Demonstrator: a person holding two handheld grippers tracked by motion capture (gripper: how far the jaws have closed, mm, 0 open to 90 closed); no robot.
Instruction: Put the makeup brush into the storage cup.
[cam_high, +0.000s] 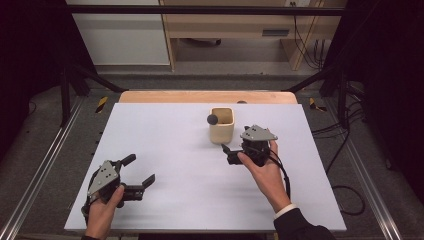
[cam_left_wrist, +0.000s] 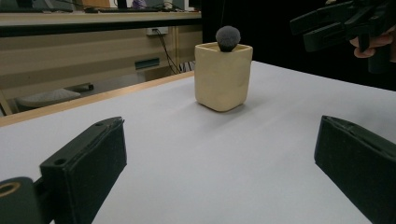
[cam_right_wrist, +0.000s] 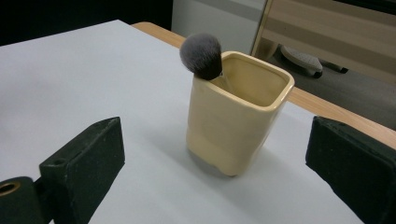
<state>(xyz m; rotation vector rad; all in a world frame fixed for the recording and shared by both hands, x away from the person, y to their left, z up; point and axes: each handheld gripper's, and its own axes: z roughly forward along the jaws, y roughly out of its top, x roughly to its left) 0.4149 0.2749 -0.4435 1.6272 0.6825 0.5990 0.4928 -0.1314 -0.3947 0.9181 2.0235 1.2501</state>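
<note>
My right gripper (cam_high: 231, 151) hovers just in front of the cream square cup (cam_high: 221, 126), jaws spread wide with nothing between them, framing the cup in its own view. The makeup brush (cam_right_wrist: 201, 56) stands inside the cup (cam_right_wrist: 236, 119), its dark fluffy head leaning on the rim at one corner. My left gripper (cam_high: 140, 172) rests low on the white bench (cam_high: 165, 150), well apart, jaws also wide and empty. I judge this to be the approach: next I need to line up on the brush head or cup and close gently without tipping anything.
</note>
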